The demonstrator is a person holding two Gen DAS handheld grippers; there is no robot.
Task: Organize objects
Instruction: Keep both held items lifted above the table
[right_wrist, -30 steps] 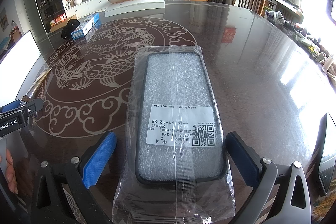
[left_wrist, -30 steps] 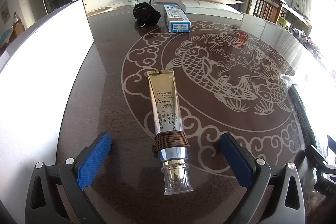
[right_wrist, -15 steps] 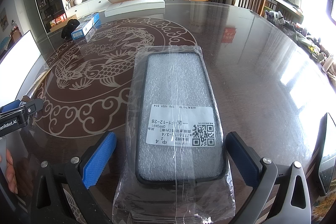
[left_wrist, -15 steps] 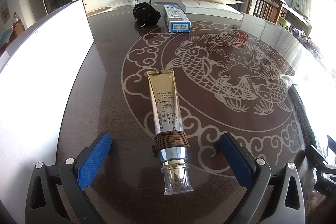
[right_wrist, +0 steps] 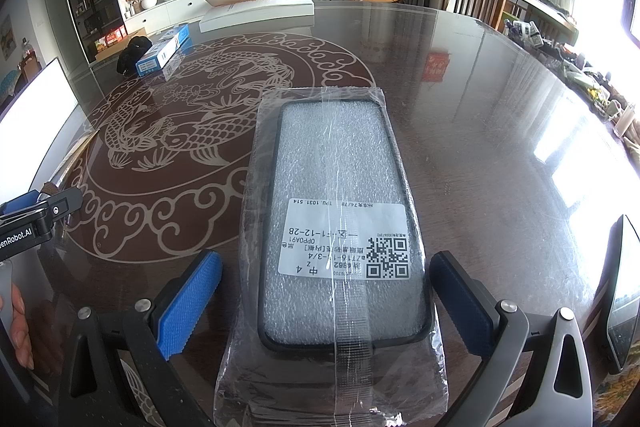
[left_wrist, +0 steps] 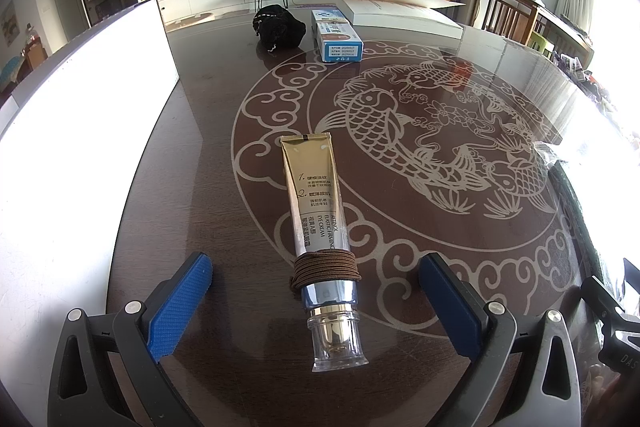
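Observation:
A gold eye-cream tube with a clear cap and a brown hair tie wound round its neck lies on the dark round table, cap toward me. My left gripper is open, its blue pads on either side of the tube's neck, apart from it. In the right wrist view a black phone case in a clear plastic bag lies flat. My right gripper is open, its pads straddling the bag's near end without touching. The left gripper also shows at the left edge of the right wrist view.
A blue-and-white box and a black pouch lie at the table's far side, also in the right wrist view, the box. A large open white box stands behind. A bright white panel lies left. A dark tablet lies right.

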